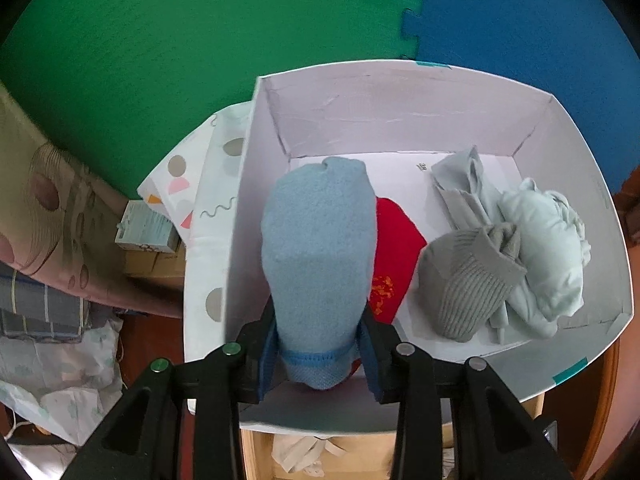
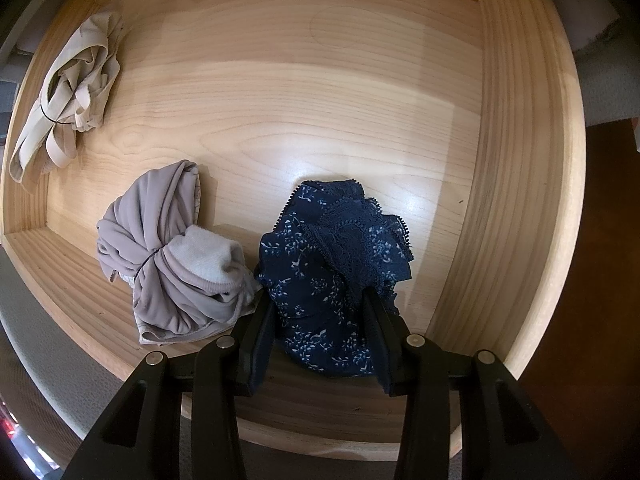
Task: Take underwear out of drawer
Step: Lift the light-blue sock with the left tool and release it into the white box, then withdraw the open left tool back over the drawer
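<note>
Left gripper (image 1: pixel 320 344) clamped on light blue fleecy roll (image 1: pixel 318 248), knit-edged end between fingers, hanging over white cardboard box (image 1: pixel 400 116) near its left wall. Beneath roll: red cloth (image 1: pixel 396 248) with orange print. Toward box's right wall: grey ribbed knit bundle (image 1: pixel 464 284), pale mint crumpled garment (image 1: pixel 548 248). Box floor bare along far wall.

Right gripper (image 2: pixel 320 320) clamped on navy floral underwear (image 2: pixel 336 264), lace-trimmed, bunched, near front wall of wooden drawer (image 2: pixel 500 160). Mauve smooth bundle (image 2: pixel 172 248) just beside left finger. Beige strappy piece (image 2: pixel 72 92) in far left corner. Drawer's far and right stretch open, grain smooth.
</note>
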Motion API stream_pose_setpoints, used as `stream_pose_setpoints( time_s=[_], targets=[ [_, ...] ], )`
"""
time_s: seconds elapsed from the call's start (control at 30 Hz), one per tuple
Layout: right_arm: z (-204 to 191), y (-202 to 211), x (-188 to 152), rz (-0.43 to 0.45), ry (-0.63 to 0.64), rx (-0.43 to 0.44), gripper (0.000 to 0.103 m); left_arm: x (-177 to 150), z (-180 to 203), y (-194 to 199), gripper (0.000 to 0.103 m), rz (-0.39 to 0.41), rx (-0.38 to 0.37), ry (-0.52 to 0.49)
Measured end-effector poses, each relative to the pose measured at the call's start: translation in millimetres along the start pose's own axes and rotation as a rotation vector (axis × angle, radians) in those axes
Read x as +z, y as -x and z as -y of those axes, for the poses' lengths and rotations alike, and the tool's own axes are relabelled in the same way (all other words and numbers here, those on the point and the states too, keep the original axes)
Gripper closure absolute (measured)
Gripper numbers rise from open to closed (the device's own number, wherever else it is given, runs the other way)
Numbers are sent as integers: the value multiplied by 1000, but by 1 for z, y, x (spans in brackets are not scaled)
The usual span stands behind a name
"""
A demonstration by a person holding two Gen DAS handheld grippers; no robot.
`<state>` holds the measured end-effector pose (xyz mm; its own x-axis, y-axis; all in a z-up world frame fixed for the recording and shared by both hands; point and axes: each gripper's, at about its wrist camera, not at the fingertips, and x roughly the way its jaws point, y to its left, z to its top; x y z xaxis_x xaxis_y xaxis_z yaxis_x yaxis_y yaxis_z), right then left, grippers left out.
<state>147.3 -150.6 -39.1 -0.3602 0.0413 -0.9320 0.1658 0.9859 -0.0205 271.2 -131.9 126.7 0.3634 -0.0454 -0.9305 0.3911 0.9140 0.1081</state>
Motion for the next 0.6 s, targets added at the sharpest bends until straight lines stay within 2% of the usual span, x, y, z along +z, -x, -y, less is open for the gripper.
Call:
stream_pose_setpoints(
  time_s=[0.2,0.27,0.33,0.6],
  targets=[
    [2,1,3,-2,-5,1,63,-4,-6,11,63,-9,-34,6],
    [4,2,4,-3,-8,1,63,-6,-5,19,56,-1,-39,-11],
    [4,2,6,-4,-8,-1,63,-9,-4,29,53,17,-10,-35],
    [6,5,9,-6,-10,-5,63,-25,-22,68,51,55,-42,-39]
  ],
)
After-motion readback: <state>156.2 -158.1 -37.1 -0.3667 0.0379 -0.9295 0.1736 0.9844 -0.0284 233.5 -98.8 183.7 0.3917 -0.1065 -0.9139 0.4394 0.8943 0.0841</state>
